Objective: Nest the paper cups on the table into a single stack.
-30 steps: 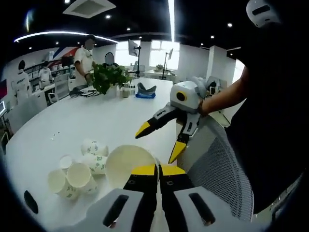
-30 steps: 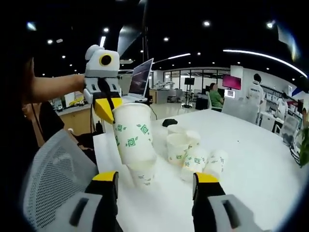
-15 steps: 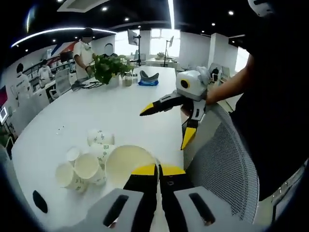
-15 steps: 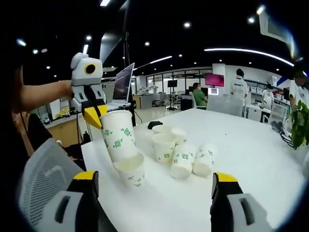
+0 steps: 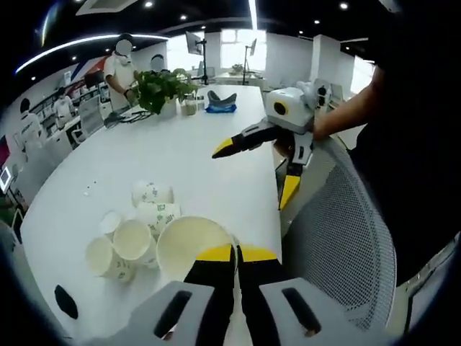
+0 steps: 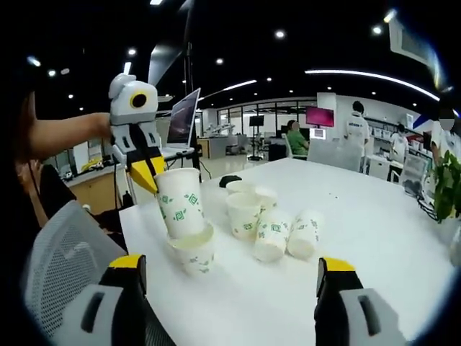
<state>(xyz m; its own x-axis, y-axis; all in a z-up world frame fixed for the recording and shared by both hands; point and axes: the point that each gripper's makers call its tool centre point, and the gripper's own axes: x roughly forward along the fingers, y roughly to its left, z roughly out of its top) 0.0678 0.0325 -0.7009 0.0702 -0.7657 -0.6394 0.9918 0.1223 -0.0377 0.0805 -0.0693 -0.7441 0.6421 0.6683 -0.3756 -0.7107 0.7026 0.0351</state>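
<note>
The white desk [image 6: 374, 238] carries every loose cup. Your left gripper [image 6: 148, 167] has its jaws closed on the rim of the held cup [image 6: 180, 203], mouth up, whose base sits tilted inside the receiving cup [image 6: 193, 252] standing near the desk's near edge; the held cup's long axis leans off the receiver's, so the coming move turns on bringing the two axes into line before pushing down. Your right gripper [image 6: 229, 277] has its jaws spread wide, holding nothing, short of the pair. The loose cups [image 6: 270, 231] lie beyond the pair: four, as best you can count, two upright and two on their sides, making six in all.
</note>
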